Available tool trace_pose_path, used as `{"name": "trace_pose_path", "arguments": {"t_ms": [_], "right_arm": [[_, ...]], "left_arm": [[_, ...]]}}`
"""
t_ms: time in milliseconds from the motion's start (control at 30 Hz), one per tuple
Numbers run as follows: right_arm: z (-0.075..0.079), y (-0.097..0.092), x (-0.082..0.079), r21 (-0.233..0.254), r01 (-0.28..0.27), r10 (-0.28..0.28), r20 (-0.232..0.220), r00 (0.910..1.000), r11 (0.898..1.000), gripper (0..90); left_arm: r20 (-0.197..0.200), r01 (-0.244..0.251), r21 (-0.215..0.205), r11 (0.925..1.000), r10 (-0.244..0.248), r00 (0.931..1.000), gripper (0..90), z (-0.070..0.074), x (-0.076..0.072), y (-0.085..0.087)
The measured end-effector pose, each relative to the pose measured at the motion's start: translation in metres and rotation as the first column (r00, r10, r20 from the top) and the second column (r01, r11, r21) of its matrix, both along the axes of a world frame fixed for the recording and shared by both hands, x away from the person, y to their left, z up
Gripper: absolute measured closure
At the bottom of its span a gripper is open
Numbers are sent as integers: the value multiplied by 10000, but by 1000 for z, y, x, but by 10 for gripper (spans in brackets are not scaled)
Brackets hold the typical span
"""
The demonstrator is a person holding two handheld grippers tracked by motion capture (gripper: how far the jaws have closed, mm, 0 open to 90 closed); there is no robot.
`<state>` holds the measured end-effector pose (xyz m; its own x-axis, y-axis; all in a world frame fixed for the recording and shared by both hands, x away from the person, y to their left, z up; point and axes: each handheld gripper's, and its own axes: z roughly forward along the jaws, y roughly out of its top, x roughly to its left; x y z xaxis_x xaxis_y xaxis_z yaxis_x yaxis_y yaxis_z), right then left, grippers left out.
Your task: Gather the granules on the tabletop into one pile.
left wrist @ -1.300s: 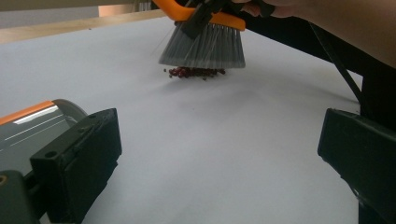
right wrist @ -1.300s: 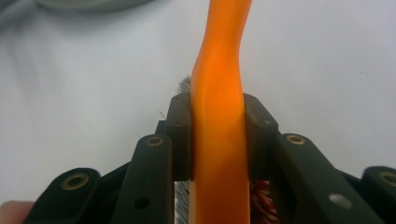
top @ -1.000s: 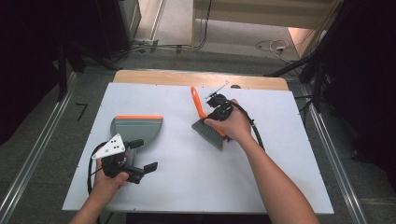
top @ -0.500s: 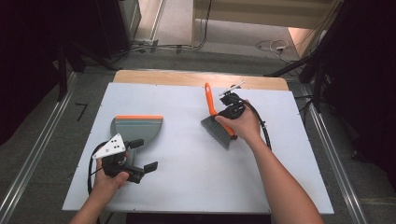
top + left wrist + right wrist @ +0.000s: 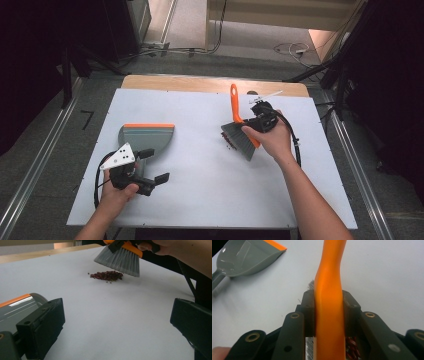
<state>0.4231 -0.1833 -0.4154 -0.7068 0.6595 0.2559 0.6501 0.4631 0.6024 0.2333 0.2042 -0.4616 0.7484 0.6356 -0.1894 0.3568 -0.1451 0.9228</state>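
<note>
Near the table's (image 5: 210, 200) front-left corner the left gripper (image 5: 152, 166) rests low with its jaws spread wide and nothing between them; in the left gripper view the two black jaws frame bare white surface. Just beyond it, toward the left edge, the grey dustpan (image 5: 146, 138) with its orange lip lies flat on the table, its handle pointing back at that gripper but not held, so picking it up appears to be a step not yet done. Moving right, a small heap of dark reddish grains (image 5: 107, 275) sits on the table toward the far-right part, well apart from the dustpan. The brush (image 5: 241, 135) hangs right over that heap, its grey bristles at the grains' right side and seemingly just touching or barely above them; which one, I cannot tell. The right gripper (image 5: 328, 315) is clamped on the brush's orange handle, jaws pressed against both sides of it. Judged from this, the job looks like sweeping the grains into the pan: the brush is in hand and the grains are gathered, but none lie in the dustpan.
</note>
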Motion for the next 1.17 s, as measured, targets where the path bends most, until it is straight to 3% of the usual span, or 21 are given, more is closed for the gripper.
{"name": "trace_pose_path", "arguments": {"t_ms": [467,767,900,1167], "right_arm": [[-6,-63,-45,387,746,-765,494,9958,9965,676],[-21,-101,-69,680,1257,-1289,454,9906,9897,676],[-22,-118,-81,956,1391,-1438,446,9886,9857,676],[-26,-151,-101,1021,1792,-1832,307,9826,9785,676]], "left_arm": [[33,-112,32,9999,111,9999,2,1,1,1],[39,-166,1,9999,166,9999,2,1,0,1],[100,-189,-11,9998,189,9998,2,2,0,3],[132,-208,-55,9998,209,9997,2,3,-1,6]]}}
